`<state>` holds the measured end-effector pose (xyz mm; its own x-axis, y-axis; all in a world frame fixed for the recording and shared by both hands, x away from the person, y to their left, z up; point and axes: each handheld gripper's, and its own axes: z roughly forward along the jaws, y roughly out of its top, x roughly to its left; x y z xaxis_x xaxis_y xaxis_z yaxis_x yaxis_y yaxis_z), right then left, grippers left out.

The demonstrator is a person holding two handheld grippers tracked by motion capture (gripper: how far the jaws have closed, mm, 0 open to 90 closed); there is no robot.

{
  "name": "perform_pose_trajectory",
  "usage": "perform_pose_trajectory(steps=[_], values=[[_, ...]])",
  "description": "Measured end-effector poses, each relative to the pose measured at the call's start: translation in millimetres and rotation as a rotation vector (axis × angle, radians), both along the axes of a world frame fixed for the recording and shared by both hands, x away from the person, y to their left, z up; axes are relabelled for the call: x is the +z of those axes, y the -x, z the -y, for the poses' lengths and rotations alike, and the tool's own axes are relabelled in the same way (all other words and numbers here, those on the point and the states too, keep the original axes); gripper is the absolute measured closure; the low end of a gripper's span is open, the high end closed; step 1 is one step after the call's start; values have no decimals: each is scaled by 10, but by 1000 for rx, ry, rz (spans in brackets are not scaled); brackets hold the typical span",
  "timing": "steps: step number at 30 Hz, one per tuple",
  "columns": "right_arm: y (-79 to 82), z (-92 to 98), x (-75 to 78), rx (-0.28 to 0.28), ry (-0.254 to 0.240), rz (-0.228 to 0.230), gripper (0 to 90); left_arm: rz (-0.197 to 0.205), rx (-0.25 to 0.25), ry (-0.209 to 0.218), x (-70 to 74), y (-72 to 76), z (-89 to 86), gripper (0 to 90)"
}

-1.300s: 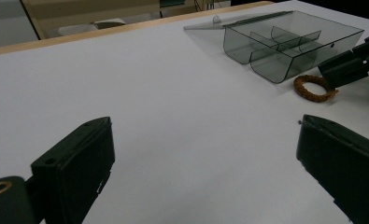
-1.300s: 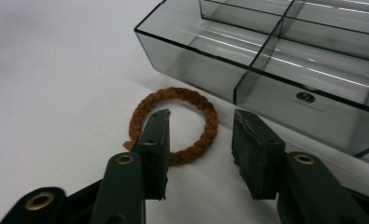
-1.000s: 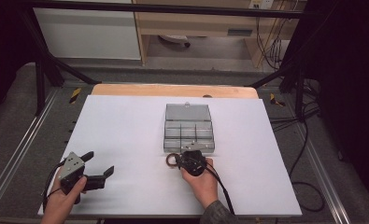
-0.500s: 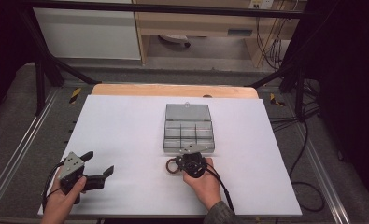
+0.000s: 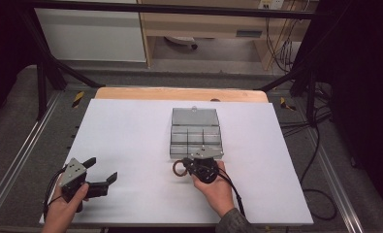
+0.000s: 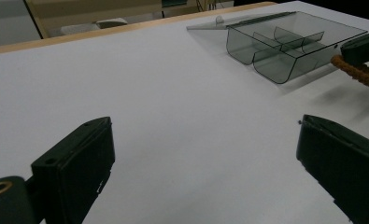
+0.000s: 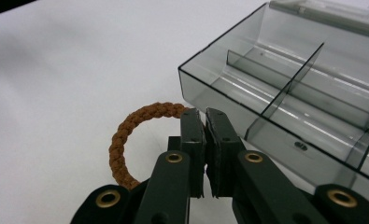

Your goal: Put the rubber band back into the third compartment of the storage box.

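A brown braided ring is pinched at its edge between the jaws of my right gripper, which is shut on it. In the high view the ring hangs just in front of the near left corner of a smoky clear compartment box, with the right gripper beside it. The box's lid lies open behind it and its compartments look empty. My left gripper rests at the table's front left, open, with nothing between its jaws. The ring shows at the far right of the left gripper view.
A white table carries everything, with a wooden strip along its far edge. Cables hang off the right side. Dark frame rails run along both sides.
The right gripper and the ring have edged slightly toward the near side of the table. The left gripper has stayed put.
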<state>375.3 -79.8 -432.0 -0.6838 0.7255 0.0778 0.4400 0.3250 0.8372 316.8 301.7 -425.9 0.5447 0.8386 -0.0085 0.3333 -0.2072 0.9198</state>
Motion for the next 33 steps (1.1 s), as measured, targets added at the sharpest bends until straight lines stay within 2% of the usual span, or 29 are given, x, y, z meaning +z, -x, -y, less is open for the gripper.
perform_pose_trajectory(steps=[14, 25, 30, 33], values=[[-103, 89, 291, -7, -17, 68, 867, -4, -2, -5, -7, 3, 6, 40], [-290, 244, 507, -64, -21, 104, 867, -4, 3, -9, -4, 3, -5, 41], [-364, 278, 555, -87, -5, 106, 867, -4, 3, -10, -7, 0, -5, 41], [-423, 319, 583, -98, -14, 108, 867, 0, 2, -8, 4, 7, -2, 41]])
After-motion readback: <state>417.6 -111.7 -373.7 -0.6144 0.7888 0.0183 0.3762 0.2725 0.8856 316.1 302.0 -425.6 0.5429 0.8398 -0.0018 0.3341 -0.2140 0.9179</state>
